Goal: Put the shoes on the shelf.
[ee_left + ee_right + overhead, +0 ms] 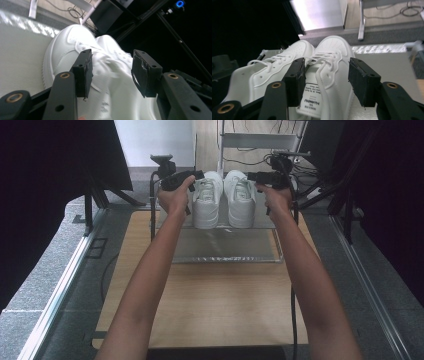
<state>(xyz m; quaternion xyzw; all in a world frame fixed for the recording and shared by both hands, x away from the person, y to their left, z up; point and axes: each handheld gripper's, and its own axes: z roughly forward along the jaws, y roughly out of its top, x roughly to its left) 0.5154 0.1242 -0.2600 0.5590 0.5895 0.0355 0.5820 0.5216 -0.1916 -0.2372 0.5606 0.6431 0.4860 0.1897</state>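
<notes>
Forearms come in from the bottom of the high view, each hand carrying a tool up to the pair of white sneakers on a metal rack shelf (260, 222) at upper centre, above the wooden worktop (215, 300). Left tool (187, 179) sits at the left sneaker (206, 200), right tool (262, 177) at the right sneaker (241, 200); shoes stand side by side, toes away.

In the left gripper view the left tool (111, 72) is spread, jaws straddling the blurred shoe upper (75, 42), not pinching. In the right gripper view the right tool (327, 80) is also spread, jaws either side of the tongue label (312, 98).

Step, as I read it: reach and align, grasp not yet made. Next: ease each tool in over a collar or side wall, then close.
</notes>
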